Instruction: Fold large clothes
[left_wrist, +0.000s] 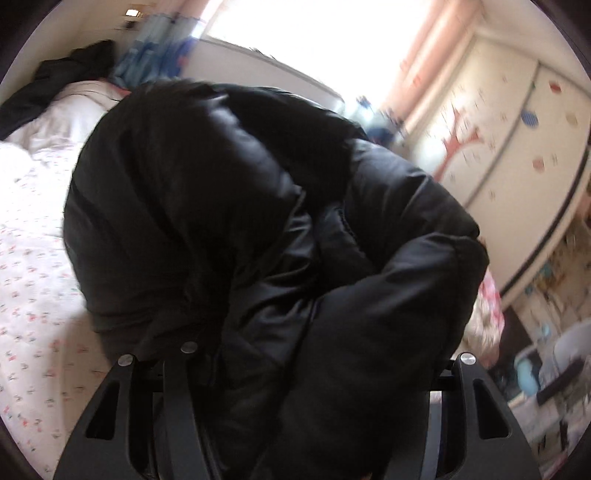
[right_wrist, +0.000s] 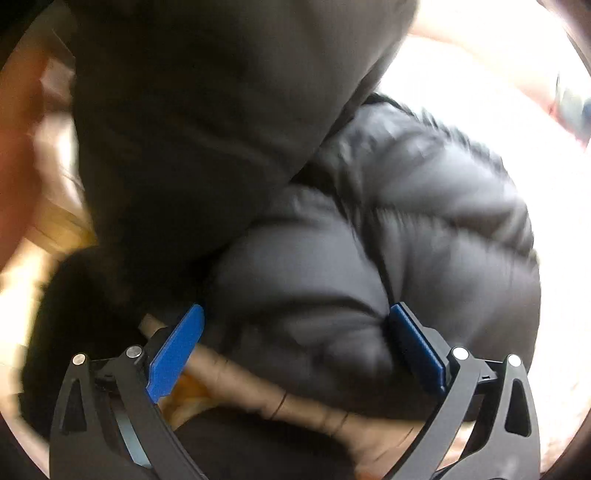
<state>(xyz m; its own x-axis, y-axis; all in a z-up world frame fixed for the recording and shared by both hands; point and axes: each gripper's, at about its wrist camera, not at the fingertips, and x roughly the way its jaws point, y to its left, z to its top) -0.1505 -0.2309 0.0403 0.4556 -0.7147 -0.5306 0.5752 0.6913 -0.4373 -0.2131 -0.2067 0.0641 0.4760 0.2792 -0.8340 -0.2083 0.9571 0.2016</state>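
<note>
Puffer jacket (left_wrist: 258, 221), black, bunched, is draped over left gripper (left_wrist: 295, 373), grip unreadable; right gripper (right_wrist: 295, 343) is spread wide around a padded fold, frame centre.

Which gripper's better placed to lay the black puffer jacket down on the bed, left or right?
Probably left. The left gripper is buried in the black puffer jacket, with the floral bed sheet right beside it. The right gripper stands open against the jacket, gripping nothing, its view blurred.
</note>
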